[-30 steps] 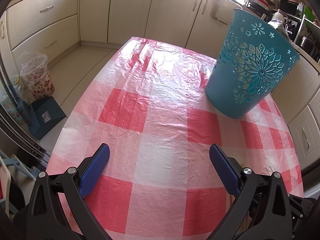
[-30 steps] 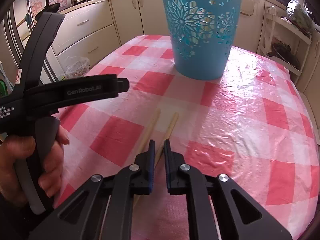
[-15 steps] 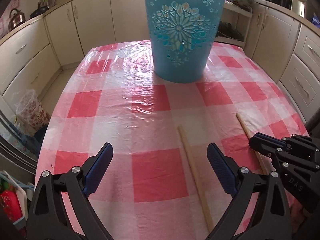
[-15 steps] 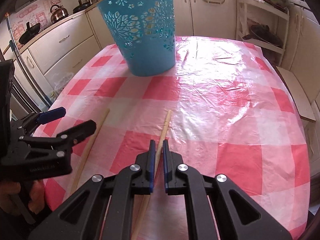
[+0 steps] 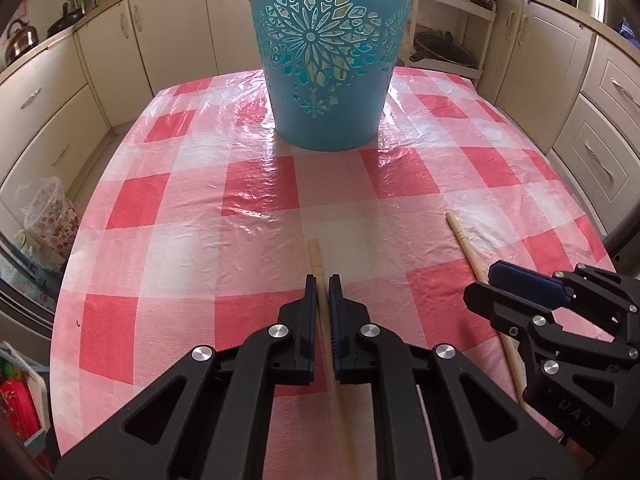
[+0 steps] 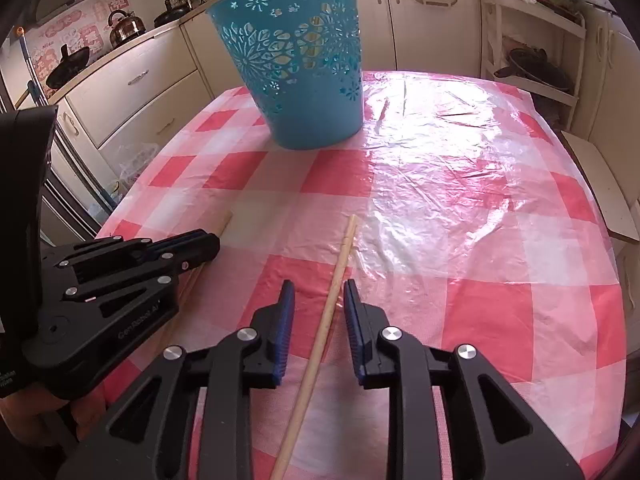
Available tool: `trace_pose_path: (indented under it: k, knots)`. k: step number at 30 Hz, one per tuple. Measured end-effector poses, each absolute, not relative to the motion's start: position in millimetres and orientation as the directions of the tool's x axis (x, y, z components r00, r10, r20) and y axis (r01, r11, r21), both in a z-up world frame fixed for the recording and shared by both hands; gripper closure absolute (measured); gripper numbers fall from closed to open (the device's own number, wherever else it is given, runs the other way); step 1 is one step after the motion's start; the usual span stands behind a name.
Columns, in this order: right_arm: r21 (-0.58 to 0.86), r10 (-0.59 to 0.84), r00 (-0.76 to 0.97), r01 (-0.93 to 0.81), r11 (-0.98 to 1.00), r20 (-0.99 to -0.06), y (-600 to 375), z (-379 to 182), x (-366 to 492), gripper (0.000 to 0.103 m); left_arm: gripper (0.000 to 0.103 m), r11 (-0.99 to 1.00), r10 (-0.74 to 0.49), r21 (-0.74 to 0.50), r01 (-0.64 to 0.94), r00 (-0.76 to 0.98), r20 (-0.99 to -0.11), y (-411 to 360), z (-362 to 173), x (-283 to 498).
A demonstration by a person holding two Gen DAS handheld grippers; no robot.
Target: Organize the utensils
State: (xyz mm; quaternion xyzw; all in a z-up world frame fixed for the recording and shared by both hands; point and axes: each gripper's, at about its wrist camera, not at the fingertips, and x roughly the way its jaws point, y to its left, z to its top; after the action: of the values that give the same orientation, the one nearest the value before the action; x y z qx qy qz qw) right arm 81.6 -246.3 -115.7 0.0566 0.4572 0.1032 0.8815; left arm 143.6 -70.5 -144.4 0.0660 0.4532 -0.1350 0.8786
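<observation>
Two wooden chopsticks lie on the red-and-white checked tablecloth (image 5: 180, 264). My left gripper (image 5: 323, 284) is shut on the left chopstick (image 5: 316, 258), which runs between its blue pads. My right gripper (image 6: 319, 292) is open around the right chopstick (image 6: 340, 264), its pads a little apart from the wood. The right chopstick also shows in the left wrist view (image 5: 466, 246), with the right gripper (image 5: 520, 284) over it. The left gripper (image 6: 180, 246) shows in the right wrist view over the left chopstick (image 6: 222, 224). A teal cut-out basket (image 5: 326, 52) stands upright at the far end; it also shows in the right wrist view (image 6: 296, 60).
Cream kitchen cabinets (image 5: 168, 40) surround the table. A floral bin (image 5: 52, 216) stands on the floor at the left. A white shelf rack with pans (image 6: 532, 56) is at the far right. The table edge (image 6: 600, 240) falls off at the right.
My left gripper swung over the left chopstick and closed on it. My right gripper opened around the right chopstick. The basket now sits centred ahead.
</observation>
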Motion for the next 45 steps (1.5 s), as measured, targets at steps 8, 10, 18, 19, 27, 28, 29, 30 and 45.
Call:
trace_pose_path:
  k: [8, 10, 18, 19, 27, 28, 29, 30, 45]
  knots:
    - [0.151, 0.19, 0.572, -0.116, 0.982, -0.798, -241.3, -116.6, 87.7, 0.079, 0.098, 0.955, -0.183, -0.011, 0.297, 0.56, -0.808, -53.0, -145.2, 154.3]
    - [0.102, 0.165, 0.574, -0.141, 0.985, -0.802, -234.1, -117.0, 86.9, 0.091, 0.097, 0.95, -0.188, -0.008, 0.313, 0.55, -0.814, -52.4, -144.8, 155.9]
    - [0.118, 0.177, 0.577, -0.139, 0.983, -0.797, -236.2, -117.9, 87.9, 0.092, 0.098, 0.945, -0.166, 0.036, 0.325, 0.572, -0.803, -57.2, -145.7, 155.6]
    - [0.118, 0.177, 0.577, -0.138, 0.983, -0.797, -236.3, -117.7, 87.7, 0.092, 0.098, 0.945, -0.167, 0.035, 0.324, 0.576, -0.8, -57.2, -145.8, 155.5]
    - [0.124, 0.183, 0.563, -0.141, 0.982, -0.806, -236.0, -117.2, 89.5, 0.09, 0.097, 0.956, -0.189, -0.02, 0.294, 0.56, -0.807, -48.3, -145.4, 161.5]
    - [0.116, 0.179, 0.563, -0.145, 0.983, -0.807, -234.0, -116.9, 89.9, 0.09, 0.097, 0.955, -0.188, -0.019, 0.296, 0.552, -0.813, -48.7, -145.2, 162.9]
    - [0.102, 0.17, 0.565, -0.151, 0.983, -0.807, -231.8, -117.0, 90.1, 0.09, 0.097, 0.954, -0.187, -0.021, 0.298, 0.543, -0.819, -49.0, -145.0, 164.4]
    - [0.083, 0.159, 0.568, -0.157, 0.984, -0.807, -228.8, -117.3, 89.7, 0.09, 0.097, 0.954, -0.186, -0.021, 0.299, 0.537, -0.823, -50.0, -144.9, 165.6]
    - [0.02, 0.126, 0.565, -0.19, 0.982, -0.816, -219.8, -117.5, 90.9, 0.095, 0.098, 0.951, -0.186, -0.026, 0.309, 0.501, -0.845, -57.2, -144.9, 175.8]
